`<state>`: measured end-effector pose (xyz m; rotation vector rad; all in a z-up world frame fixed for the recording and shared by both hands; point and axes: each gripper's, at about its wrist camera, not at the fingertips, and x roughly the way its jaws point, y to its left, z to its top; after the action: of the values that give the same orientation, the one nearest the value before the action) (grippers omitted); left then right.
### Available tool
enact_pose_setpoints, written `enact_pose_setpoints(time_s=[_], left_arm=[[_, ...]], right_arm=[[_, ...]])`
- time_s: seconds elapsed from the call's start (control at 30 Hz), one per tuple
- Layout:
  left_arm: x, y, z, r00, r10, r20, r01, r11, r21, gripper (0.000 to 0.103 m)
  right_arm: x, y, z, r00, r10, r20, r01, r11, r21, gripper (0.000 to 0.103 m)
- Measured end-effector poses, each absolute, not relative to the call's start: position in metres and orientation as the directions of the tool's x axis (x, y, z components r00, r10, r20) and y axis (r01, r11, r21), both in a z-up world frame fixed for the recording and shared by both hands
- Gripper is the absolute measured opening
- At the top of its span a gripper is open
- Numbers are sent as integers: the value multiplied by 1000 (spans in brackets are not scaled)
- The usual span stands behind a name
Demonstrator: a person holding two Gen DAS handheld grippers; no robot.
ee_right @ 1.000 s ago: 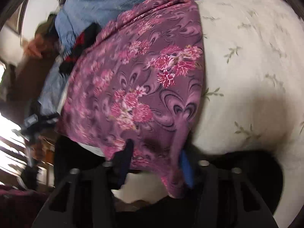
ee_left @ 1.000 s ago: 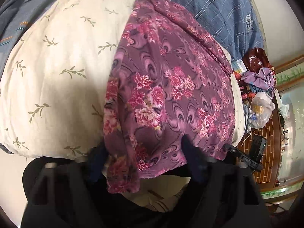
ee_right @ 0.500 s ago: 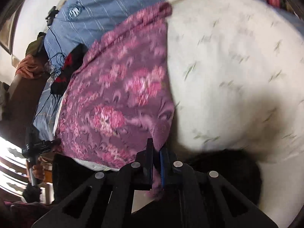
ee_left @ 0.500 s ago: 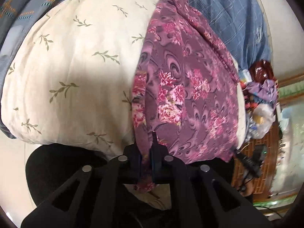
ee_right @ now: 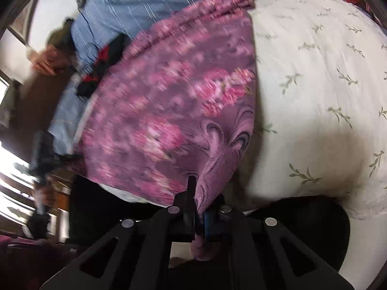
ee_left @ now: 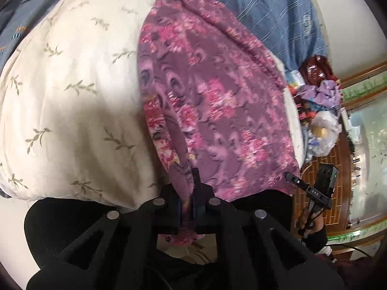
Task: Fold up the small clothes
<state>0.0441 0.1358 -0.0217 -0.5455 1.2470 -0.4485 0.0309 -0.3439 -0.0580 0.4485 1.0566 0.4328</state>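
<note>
A purple floral garment (ee_left: 217, 101) lies spread over a cream leaf-print quilt (ee_left: 72, 96). My left gripper (ee_left: 187, 193) is shut on the garment's near left corner, and cloth hangs out below the closed jaws. My right gripper (ee_right: 200, 200) is shut on the garment's near right corner (ee_right: 212, 169). The garment (ee_right: 169, 96) is blurred in the right wrist view. The other gripper shows in each view: the right one (ee_left: 312, 191) at the garment's far corner, the left one (ee_right: 43, 149) at the left edge.
A blue striped sheet (ee_left: 266, 12) lies beyond the quilt (ee_right: 314, 84). A pile of clothes and plastic bags (ee_left: 319, 111) sits at the bed's right side above a wooden floor (ee_left: 338, 159). A black and red item (ee_right: 106, 65) lies left of the garment.
Both grippers were open around the garment's near corners one second ago and have since shut on them. The views are now blurred as the cloth moves.
</note>
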Motion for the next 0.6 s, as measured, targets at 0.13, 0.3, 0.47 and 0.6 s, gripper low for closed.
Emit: enact_pose_setpoints(time_s=[0.13,0.3,0.47,0.6], left_arm=[[51,145,4,338,-663,-668,35,718,-695,4],[93,155,39,440,-699,-564,35,641,-767,4],[161,155,56,514,-658,-550,19,650,-760,4],[222,155,53,551,-633,-544,-10,647,-762,4]], right_arm=[[25,-369,-31,541,681,-494,-145,654,742,4],[51,-398,-5,655,702,-281,-162,494,854,4],[110,-407,9,721,656,-222,-155,466,871,4],[169,-416,8,746,630,-215,-125,451,884,4]])
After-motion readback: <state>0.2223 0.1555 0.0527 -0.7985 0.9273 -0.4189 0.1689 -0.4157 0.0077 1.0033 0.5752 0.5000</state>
